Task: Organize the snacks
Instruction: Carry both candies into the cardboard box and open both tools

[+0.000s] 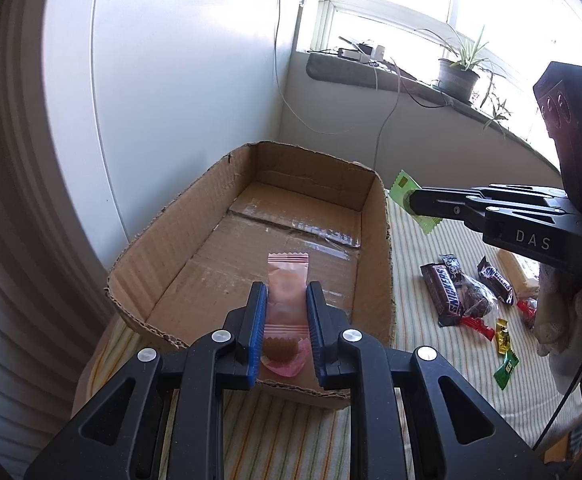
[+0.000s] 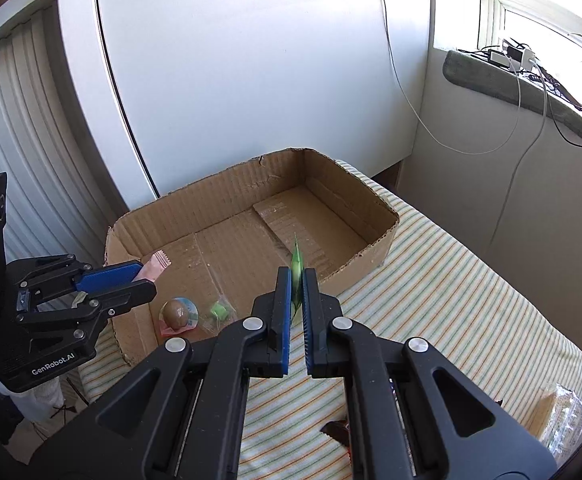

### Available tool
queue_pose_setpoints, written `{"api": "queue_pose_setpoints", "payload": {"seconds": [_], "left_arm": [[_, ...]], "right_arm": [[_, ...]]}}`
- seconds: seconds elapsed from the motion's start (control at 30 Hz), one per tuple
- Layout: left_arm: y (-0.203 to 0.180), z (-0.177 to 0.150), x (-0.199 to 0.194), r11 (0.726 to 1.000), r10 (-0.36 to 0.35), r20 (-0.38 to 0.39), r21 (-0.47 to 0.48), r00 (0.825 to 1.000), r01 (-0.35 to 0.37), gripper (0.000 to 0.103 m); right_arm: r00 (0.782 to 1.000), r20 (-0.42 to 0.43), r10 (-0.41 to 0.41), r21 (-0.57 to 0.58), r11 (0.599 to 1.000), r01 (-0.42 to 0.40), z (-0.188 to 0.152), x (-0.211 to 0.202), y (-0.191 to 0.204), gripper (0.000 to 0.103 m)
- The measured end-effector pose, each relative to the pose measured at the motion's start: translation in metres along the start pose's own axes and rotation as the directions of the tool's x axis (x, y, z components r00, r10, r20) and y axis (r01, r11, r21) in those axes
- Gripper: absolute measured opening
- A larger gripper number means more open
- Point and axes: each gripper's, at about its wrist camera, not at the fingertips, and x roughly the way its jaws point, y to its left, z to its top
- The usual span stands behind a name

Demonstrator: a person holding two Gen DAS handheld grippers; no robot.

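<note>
Left hand-held gripper [image 1: 287, 292]: clenched on a pink wrapped snack [image 1: 287, 284], its blue pads pressing the packet's two long sides; it hangs over the near end of the cardboard box [image 1: 179, 220].
Right hand-held gripper [image 2: 297, 276]: clamped tight on a thin green packet [image 2: 297, 260], held edge-on above the box's near wall; in the left wrist view it comes in from 3 o'clock with the packet sticking out at the box's right rim.
Cardboard box: open-topped with torn edges, standing on a striped cloth [image 2: 451, 288] that covers the desk, close against a white wall panel [image 2: 251, 80].
In the box: in the right wrist view, at the 7 o'clock corner of the floor, a brown egg-shaped sweet [image 2: 177, 312] in clear wrap, and just to its 3 o'clock a small green candy [image 2: 219, 312].
Loose snacks: in the left wrist view, on the cloth at 3 o'clock of the box, two Snickers bars [image 1: 447, 292], small red, yellow and green sweets [image 1: 505, 368] near them.
Person: a white-gloved hand [image 1: 559, 312] holds the right tool.
Windowsill: at 1 o'clock, a potted plant [image 1: 459, 76] and cables.
</note>
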Motion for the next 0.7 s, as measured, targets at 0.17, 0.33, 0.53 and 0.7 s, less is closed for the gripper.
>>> {"api": "queue_pose_setpoints", "payload": {"seconds": [0.17, 0.33, 0.53, 0.7], "left_arm": [[0.006, 0.001, 0.002, 1.000, 0.010, -0.006, -0.009, 1.000, -0.010, 0.019], [0.007, 0.000, 0.004, 1.000, 0.014, -0.009, -0.010, 1.000, -0.014, 0.019], [0.003, 0.001, 0.005, 1.000, 0.019, -0.010, -0.004, 1.000, -0.019, 0.019], [0.003, 0.002, 0.005, 0.999, 0.031, -0.010, -0.010, 0.999, -0.031, 0.031]], "right_arm": [[1.000, -0.015, 0.016, 0.010, 1.000, -0.016, 0.006, 0.015, 0.000, 0.005], [0.999, -0.024, 0.021, 0.009, 1.000, -0.021, 0.008, 0.023, 0.001, 0.005], [0.999, -0.027, 0.031, 0.005, 1.000, -0.031, 0.010, 0.027, 0.002, 0.006], [0.999, -0.023, 0.034, 0.020, 0.999, -0.034, 0.009, 0.025, -0.002, 0.028]]}}
